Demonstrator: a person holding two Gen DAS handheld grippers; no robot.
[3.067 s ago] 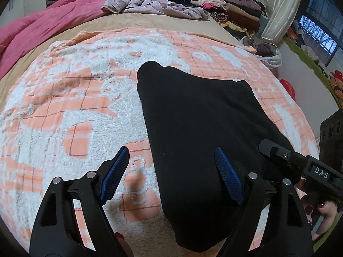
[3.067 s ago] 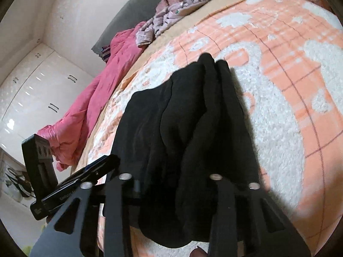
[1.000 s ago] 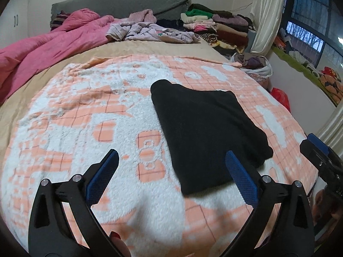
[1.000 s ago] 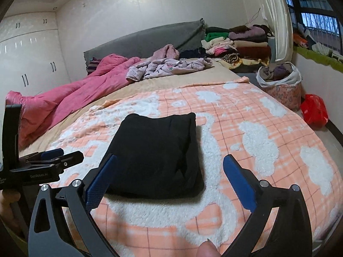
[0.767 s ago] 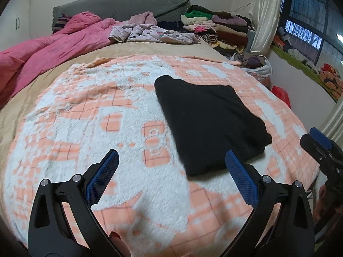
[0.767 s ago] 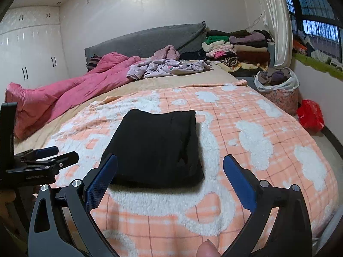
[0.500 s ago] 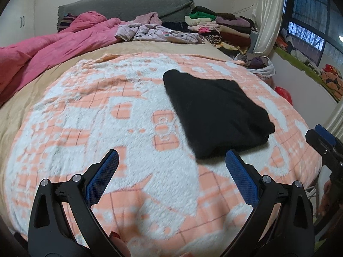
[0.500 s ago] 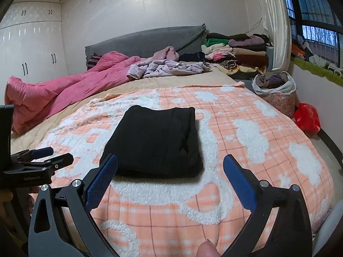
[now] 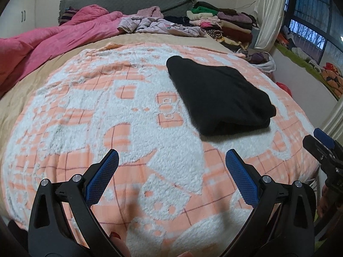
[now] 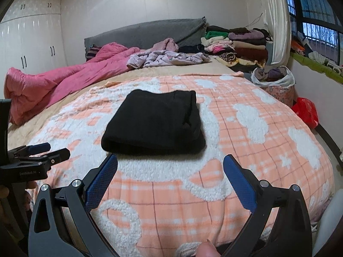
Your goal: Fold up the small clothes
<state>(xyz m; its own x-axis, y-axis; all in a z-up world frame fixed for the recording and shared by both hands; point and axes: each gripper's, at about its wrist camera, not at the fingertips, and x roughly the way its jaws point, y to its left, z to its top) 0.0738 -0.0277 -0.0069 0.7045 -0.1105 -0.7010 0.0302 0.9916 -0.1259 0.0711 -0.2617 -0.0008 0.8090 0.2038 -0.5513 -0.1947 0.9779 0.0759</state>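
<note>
Bedroom clutter frames everything: a pink quilt along the far side of the bed, a loose heap of lilac clothes by the grey headboard, and stacked folded garments by the curtain. Nearer lies the peach-and-white fleece blanket, and on it the black folded garment, a compact rectangle resting flat with nothing touching it.

From the right gripper, the garment sits straight ahead of the jaws and just beyond the blue pads, nearly centred between them, its thick folded edge facing the fingers and its long axis running away toward the headboard. From the left gripper, the same garment lies ahead and off to the right of the jaws, clearly farther out, its long axis slanting away to the left. Both pairs of jaws are spread wide and hold nothing. I judge the right hand the nearer and better lined up, should the piece need lifting or moving; the fold itself looks finished.

Only the right wrist view shows the layered, slightly bunched right-hand side of the bundle, plus the white wardrobe and the laundry basket on the floor. Only the left wrist view shows the garment's left flank as one smooth slope, and the right gripper's tip at the frame edge.
</note>
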